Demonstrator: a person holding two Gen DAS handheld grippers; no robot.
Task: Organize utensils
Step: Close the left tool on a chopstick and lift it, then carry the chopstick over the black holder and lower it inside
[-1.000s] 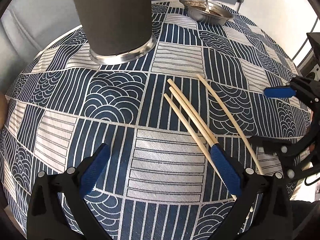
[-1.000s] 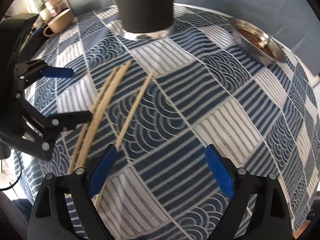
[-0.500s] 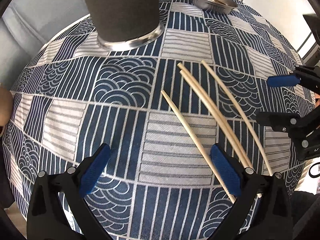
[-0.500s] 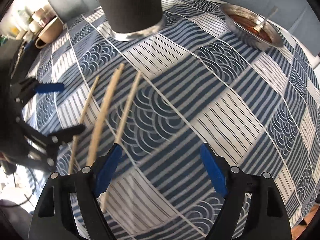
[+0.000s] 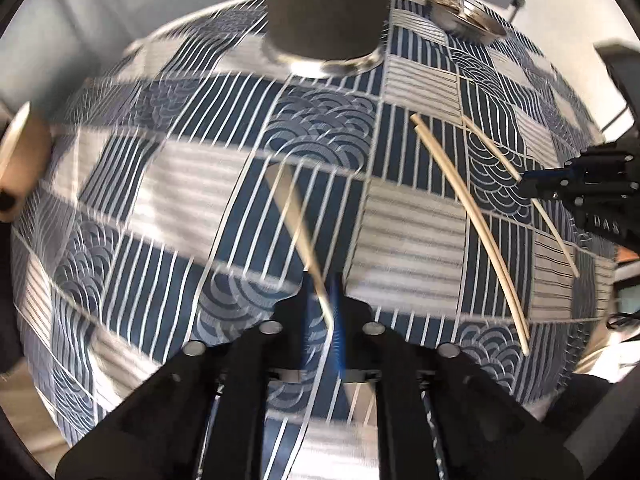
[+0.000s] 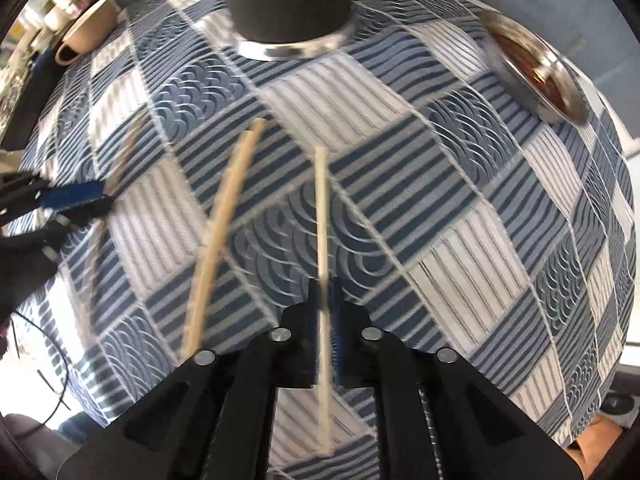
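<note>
Patterned tablecloth (image 5: pixel 416 236) — right claw (image 5: pixel 532 188) housing reads "DAS", partly hidden.

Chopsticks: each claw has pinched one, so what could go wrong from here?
1. The left claw grips its chopstick near one end, so the long free part may swing or slip.
2. The right claw holds its chopstick with a tail behind, which could snag.
3. The two loose chopsticks lie between the claws and could be knocked along the tablecloth.

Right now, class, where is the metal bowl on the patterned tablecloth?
The metal bowl sits at the far right of the tablecloth in both wrist views, right of the dark cylindrical holder and well beyond the chopsticks.
</note>
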